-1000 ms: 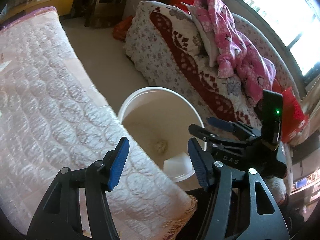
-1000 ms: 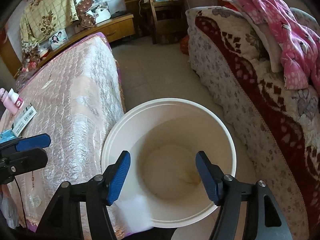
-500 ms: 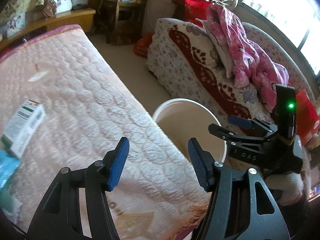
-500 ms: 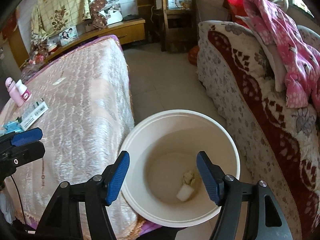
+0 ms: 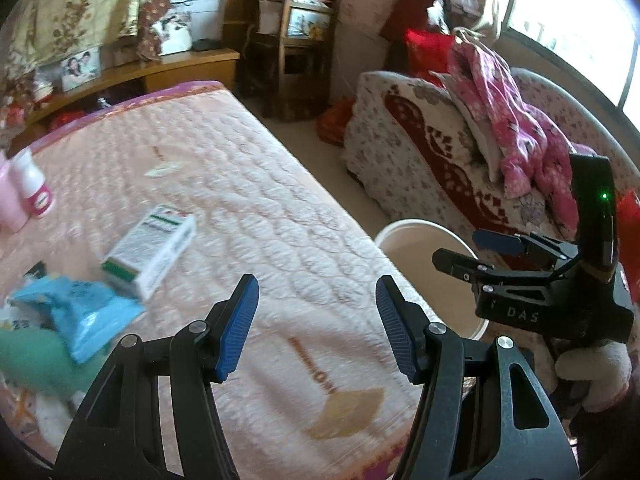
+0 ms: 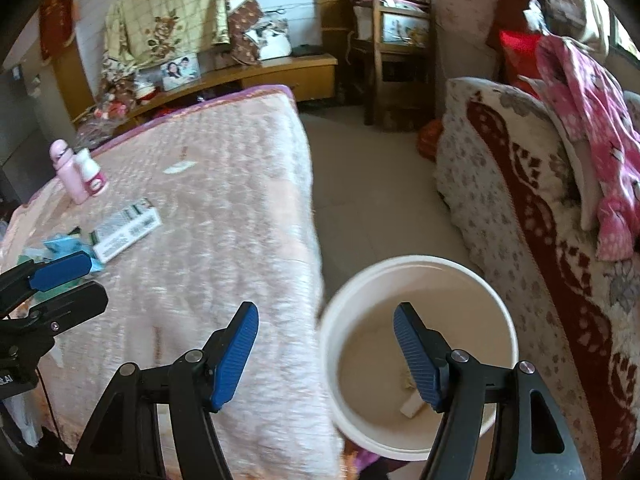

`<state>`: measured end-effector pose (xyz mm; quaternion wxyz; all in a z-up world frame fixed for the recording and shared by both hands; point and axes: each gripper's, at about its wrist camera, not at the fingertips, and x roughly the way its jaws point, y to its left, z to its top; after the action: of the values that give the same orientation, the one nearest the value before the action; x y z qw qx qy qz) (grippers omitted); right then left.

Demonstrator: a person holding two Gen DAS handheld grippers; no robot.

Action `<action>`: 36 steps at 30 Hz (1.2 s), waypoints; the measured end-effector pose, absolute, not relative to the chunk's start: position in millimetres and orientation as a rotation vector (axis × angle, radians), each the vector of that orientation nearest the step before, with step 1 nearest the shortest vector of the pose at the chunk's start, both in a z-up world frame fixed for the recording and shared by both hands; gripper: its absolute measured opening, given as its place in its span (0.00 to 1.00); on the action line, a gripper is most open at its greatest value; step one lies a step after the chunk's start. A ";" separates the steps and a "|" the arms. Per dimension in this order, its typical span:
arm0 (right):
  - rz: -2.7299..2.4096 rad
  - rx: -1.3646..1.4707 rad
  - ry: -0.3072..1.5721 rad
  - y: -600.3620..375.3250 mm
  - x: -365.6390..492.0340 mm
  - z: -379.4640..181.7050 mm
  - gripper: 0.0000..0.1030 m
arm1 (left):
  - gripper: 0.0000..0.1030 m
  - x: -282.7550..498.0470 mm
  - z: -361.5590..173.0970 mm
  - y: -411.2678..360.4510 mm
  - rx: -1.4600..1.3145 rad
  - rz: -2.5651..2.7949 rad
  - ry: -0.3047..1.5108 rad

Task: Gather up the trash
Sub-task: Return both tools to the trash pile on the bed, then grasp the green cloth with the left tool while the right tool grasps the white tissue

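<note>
Both claws swing from white bucket (image 6: 416, 360) toward bed (image 5: 260, 208) | left claw (image 5: 316, 328), right claw (image 6: 326, 356) wide open, empty — drop done | carton (image 5: 150, 250), blue wrapper (image 5: 80, 312) likely next

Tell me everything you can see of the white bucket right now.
The white bucket is round, smooth and plastic-looking, with a thick rolled rim. It stands upright and open on the tiled floor, between the quilted bed and the floral sofa, close against the bed's corner. On its bottom lie a small white piece and a yellowish scrap. The open right gripper hovers above its near rim without touching.
</note>
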<state>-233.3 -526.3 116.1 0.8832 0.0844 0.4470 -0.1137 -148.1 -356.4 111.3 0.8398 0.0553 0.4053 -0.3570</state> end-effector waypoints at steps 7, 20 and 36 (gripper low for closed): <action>-0.135 0.157 0.926 -474.6 -211.6 120.0 0.69 | 0.58 -139.8 120.9 -301.6 0.059 -0.689 0.864; 0.097 0.101 0.967 -370.4 -175.1 107.1 0.71 | 0.58 -118.6 127.2 -172.2 -0.026 -0.521 0.895; 0.208 0.074 1.017 -319.6 -159.8 89.1 0.71 | 0.58 -86.3 91.7 -151.6 -0.035 -0.465 0.980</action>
<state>-159.8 -319.6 89.1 0.8676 0.0355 0.4860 0.0995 -86.3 -151.6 91.7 0.8562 -0.0164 0.4665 -0.2213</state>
